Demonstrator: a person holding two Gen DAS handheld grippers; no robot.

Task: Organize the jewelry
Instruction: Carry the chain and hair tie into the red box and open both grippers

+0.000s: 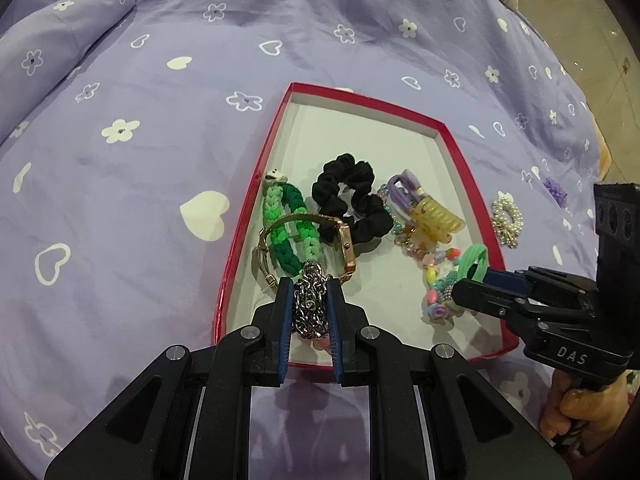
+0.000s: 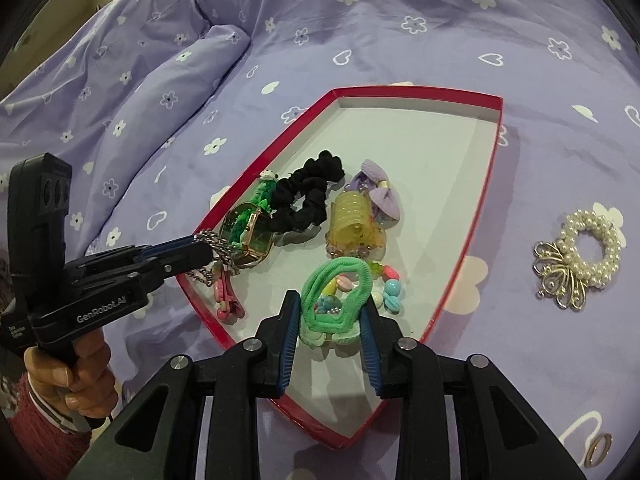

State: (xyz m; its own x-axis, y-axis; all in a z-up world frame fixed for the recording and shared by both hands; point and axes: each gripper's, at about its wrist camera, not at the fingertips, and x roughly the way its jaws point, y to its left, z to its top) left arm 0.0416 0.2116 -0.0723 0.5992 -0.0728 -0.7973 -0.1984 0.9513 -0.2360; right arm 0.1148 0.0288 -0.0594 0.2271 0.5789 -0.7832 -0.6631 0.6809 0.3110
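Box: one red-rimmed box [image 1: 256, 184] with a white floor, sitting on the purple flower-and-heart bedsheet [image 1: 160, 80]. Everything sorted so far sits toward its near half.
Left gripper: the left gripper [image 1: 311, 300] has its fingers pinching a bunched silver chain [image 1: 310, 300], hanging over the box's near-left corner, about 7 o'clock of the box floor.
Right gripper: the right gripper [image 2: 332, 312] has its fingers around a green hair tie [image 2: 340, 292] over the near middle of the box. The loop touches both pads, but it looks loose and I can't tell how firm the grip is.
Count inside the box: one black scrunchie [image 1: 348, 196], one green braided band [image 1: 286, 228], one gold watch [image 1: 344, 248], one yellow claw clip [image 1: 436, 216], one purple bow tie [image 2: 380, 196], and a pile of pastel beads [image 1: 436, 272]. No idea how many strands the beads make.
Count outside the box: one pearl scrunchie [image 2: 588, 252] with a gold flower charm at 3 o'clock of the box, plus one small purple flower piece [image 1: 554, 188] further out.
Only in the right wrist view: a pink clip [image 2: 228, 300] dangling under the chain, and a small gold ring [image 2: 598, 448] on the sheet at 5 o'clock.
Only in the left wrist view: that purple flower piece, and a cream edge at the top right.
Hands: each view catches the person's other hand [image 2: 80, 372] on its handle.
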